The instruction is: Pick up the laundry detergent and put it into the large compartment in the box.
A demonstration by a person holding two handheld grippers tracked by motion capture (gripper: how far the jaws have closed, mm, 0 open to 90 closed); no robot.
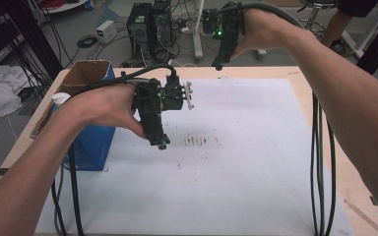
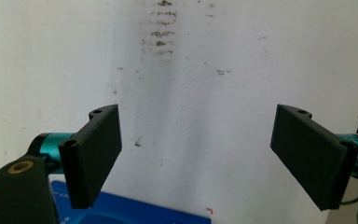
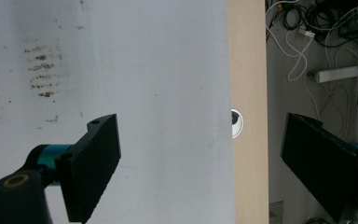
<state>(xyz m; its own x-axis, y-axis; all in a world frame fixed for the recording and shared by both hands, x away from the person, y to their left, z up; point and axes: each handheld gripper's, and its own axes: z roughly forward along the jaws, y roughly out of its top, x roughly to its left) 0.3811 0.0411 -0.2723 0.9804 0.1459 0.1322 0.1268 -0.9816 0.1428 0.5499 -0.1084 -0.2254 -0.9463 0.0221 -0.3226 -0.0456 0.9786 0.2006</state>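
I see a pale wooden desk [image 1: 302, 93] covered almost wholly by a white sheet [image 1: 246, 162]. Near the middle of the sheet is a patch of small brown smudges [image 1: 195, 140], set in short rows.

My left hand-held gripper [image 1: 163, 144] hangs low over the sheet, tips pointing down, just beside the smudges on their left. My left hand [image 1: 103, 105] grips its black body, and its cable arches back over the hand. In the left gripper view its two black jaws stand wide apart with nothing between them, only the white sheet and the smudges [image 2: 161, 32] farther up.

Just beside my left hand, at the desk's left edge, stands a blue box [image 1: 94, 140] with open cardboard flaps. A corner of the blue box [image 2: 135, 210] lies at the bottom of the left gripper view, under the jaws. A small white cap-like thing [image 1: 60, 98] sits by the box; I cannot tell what it is.

My right hand-held gripper [image 1: 218, 63] is held high above the far edge of the desk, well apart from the left one, with a green light on its body. My right hand [image 1: 263, 29] holds it. In the right gripper view its jaws are also spread wide and grasp nothing; below them run the sheet, the desk's wooden edge with a small round hole [image 3: 236, 123], and tangled cables [image 3: 307, 28] on the floor.
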